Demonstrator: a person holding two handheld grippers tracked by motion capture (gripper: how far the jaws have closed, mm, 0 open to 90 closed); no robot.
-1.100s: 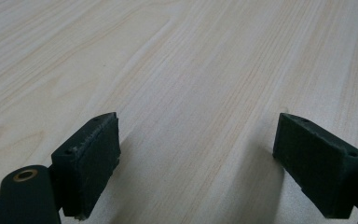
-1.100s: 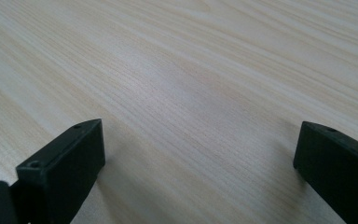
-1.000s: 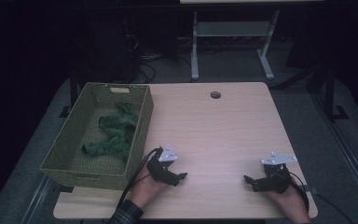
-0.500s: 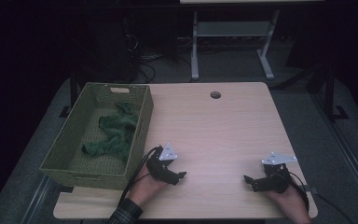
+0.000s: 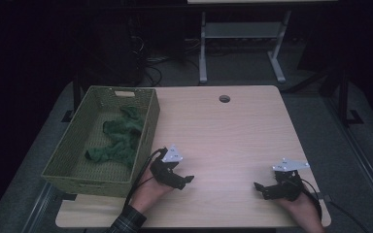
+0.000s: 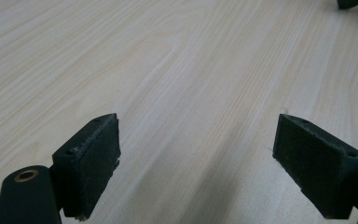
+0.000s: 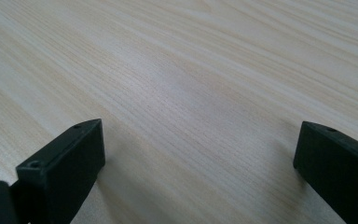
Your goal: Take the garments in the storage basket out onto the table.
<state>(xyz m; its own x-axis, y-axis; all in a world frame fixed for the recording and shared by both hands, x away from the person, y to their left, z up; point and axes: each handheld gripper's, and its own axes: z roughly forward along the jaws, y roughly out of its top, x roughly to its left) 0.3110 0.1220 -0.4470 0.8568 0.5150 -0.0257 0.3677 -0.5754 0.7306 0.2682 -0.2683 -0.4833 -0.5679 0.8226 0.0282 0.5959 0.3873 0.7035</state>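
Frankly, much of the scene is hard for you to read: the room beyond the tabletop (image 5: 233,131) is nearly black, and you can just make out a pale metal stand (image 5: 240,43) with splayed feet and a tangle of cables (image 5: 143,51) on the dark floor behind it. Your left forearm is cut off at the bottom edge, showing a checked sleeve (image 5: 126,224), and your right hand (image 5: 298,206) runs off the lower corner. Your left hand-held gripper (image 5: 187,182) lies low on the near part of the tabletop, just beside the green woven basket (image 5: 102,180), pointing toward the right; in its own view the jaws stand wide apart with bare wood grain between them and nothing gripped. Your right hand-held gripper (image 5: 258,188) rests near the right front corner, well apart from the left one and pointing back toward it; its jaws too are spread wide over bare wood, holding nothing. A dark sliver at the top right of the left gripper view is too cropped to identify. The green cloth (image 5: 119,141) lies crumpled inside the basket, its folds blurring into the dim weave so that its outline is uncertain. The tabletop is light wood with fine straight grain, and a small round hole (image 5: 224,99) sits near its far edge.
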